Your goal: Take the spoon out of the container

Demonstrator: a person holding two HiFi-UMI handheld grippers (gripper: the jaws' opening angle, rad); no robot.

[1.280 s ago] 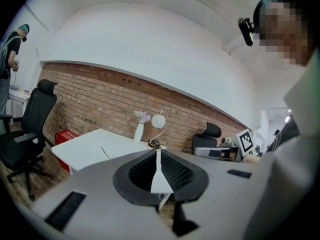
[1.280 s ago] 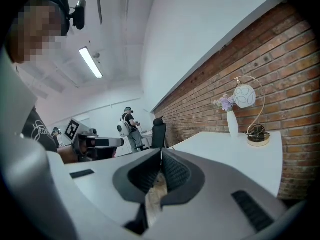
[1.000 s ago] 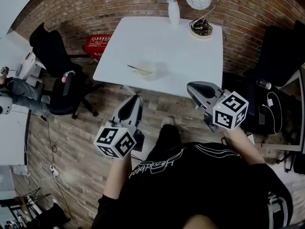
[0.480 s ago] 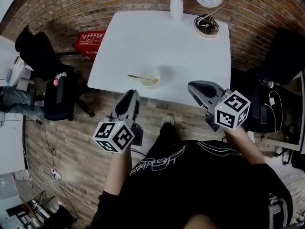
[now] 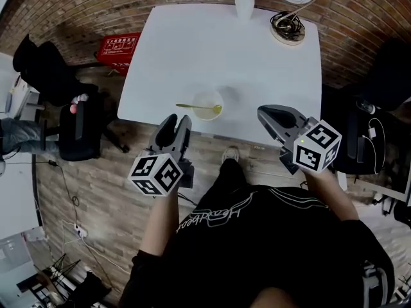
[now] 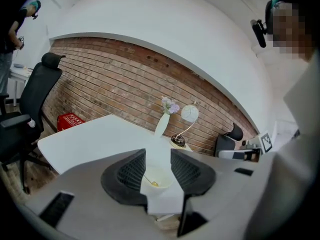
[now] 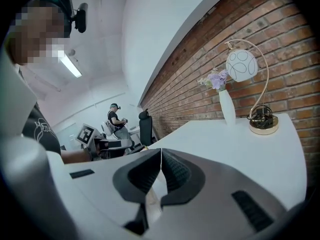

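A small white bowl (image 5: 207, 103) stands near the front edge of the white table (image 5: 225, 50). A gold spoon (image 5: 192, 106) lies in it, its handle sticking out to the left. My left gripper (image 5: 174, 124) hangs just short of the table edge, below and left of the bowl; its jaws are opening with nothing between them. Through their gap in the left gripper view I see the bowl (image 6: 157, 176) and the spoon (image 6: 150, 180). My right gripper (image 5: 275, 113) hovers over the table's front right edge, jaws shut and empty.
At the table's far side stand a white vase (image 5: 244, 4) and a lamp with a gold base (image 5: 287, 27). A black office chair (image 5: 77, 124) and a red crate (image 5: 118, 44) are on the floor to the left. Another dark chair (image 5: 385, 76) is at the right.
The view has come closer to the table, and the bowl now lies nearer both grippers. My left gripper's jaws have parted. The right gripper stays much as it was.
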